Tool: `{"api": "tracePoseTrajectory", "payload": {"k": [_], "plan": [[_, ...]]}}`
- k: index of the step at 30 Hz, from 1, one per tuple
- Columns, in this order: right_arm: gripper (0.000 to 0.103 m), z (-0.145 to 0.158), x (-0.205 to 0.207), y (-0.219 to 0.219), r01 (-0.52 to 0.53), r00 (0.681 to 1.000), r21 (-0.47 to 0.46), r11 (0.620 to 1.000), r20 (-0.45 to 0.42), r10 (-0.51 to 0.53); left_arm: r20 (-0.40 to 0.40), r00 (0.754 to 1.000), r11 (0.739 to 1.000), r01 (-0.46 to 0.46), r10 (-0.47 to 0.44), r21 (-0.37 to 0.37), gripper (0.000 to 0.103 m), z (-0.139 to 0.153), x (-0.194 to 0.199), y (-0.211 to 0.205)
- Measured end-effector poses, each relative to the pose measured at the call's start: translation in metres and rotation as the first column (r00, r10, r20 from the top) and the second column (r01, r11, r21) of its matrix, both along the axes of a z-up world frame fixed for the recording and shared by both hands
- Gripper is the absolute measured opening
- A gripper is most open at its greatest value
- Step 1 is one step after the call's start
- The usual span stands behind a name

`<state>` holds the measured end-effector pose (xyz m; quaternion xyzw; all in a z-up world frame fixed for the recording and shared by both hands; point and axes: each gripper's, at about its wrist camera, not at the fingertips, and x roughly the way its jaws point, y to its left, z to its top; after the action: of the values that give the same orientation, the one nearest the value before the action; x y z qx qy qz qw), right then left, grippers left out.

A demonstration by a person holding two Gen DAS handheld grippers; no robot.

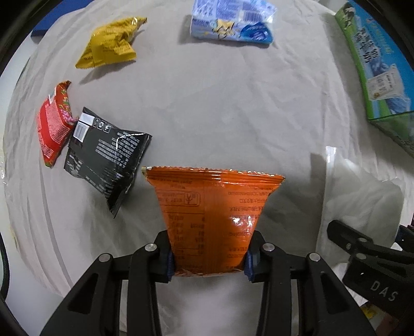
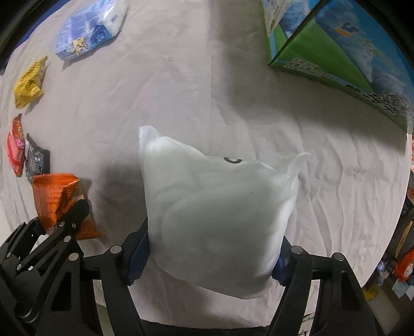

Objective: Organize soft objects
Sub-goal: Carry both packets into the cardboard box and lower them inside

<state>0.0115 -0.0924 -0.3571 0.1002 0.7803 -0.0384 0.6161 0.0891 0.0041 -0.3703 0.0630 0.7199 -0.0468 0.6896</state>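
The left tool (image 1: 209, 261) is pinching the near end of one orange snack packet (image 1: 212, 214); its two blue-padded fingers press the packet from either side. The packet's printed text is too small to read. The right tool (image 2: 212, 263) is clamped on one white translucent bag (image 2: 220, 217) with pale soft filling inside; a small black ring mark shows near its far edge. The letters "DAS" are printed on the right tool's body where it enters the left wrist view.

Both held items hang over a surface (image 1: 220, 108) covered by a wrinkled white cloth. On it lie four more packets: one black (image 1: 106, 160) touching one red (image 1: 54, 124) at the left, one yellow (image 1: 111, 44) farther off, and one blue-and-white (image 1: 230, 20) at the far side. One green-and-blue carton (image 1: 375, 64) with Chinese print stands at the far right.
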Motion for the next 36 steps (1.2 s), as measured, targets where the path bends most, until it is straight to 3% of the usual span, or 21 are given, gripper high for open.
{"api": "tracePoseTrajectory", "payload": {"k": [8,16,20,25,28,33,36], "plan": [[0.076,0.046,-0.025,0.007,0.009,0.999,0.06,0.998,0.031,-0.011,0.049,0.999,0.999,0.003,-0.001,-0.053,0.036,0.046,-0.021,-0.005],[0.076,0.12,-0.061,-0.048,0.041,0.992,0.147,0.988,0.109,-0.058,0.13,0.991,0.992,0.049,-0.034,-0.115,0.036,0.118,-0.032,-0.003],[0.076,0.154,-0.053,-0.1,0.065,0.984,0.2,0.978,0.15,-0.096,0.185,0.981,0.984,0.082,-0.052,-0.158,0.036,0.162,-0.019,-0.03],[0.076,0.222,-0.06,-0.162,0.082,0.964,0.247,0.965,0.227,-0.14,0.247,0.965,0.968,0.145,-0.091,-0.207,0.036,0.204,0.0,-0.079],[0.076,0.255,-0.035,-0.194,0.089,0.947,0.256,0.963,0.278,-0.162,0.274,0.953,0.95,0.197,-0.128,-0.242,0.036,0.232,0.013,-0.117],[0.076,0.306,-0.02,-0.275,0.104,0.913,0.23,0.968,0.364,-0.185,0.281,0.946,0.924,0.244,-0.161,-0.294,0.036,0.247,0.049,-0.178],[0.076,0.305,0.001,-0.312,0.118,0.905,0.186,0.976,0.385,-0.183,0.261,0.951,0.917,0.247,-0.167,-0.312,0.036,0.241,0.073,-0.21]]}}
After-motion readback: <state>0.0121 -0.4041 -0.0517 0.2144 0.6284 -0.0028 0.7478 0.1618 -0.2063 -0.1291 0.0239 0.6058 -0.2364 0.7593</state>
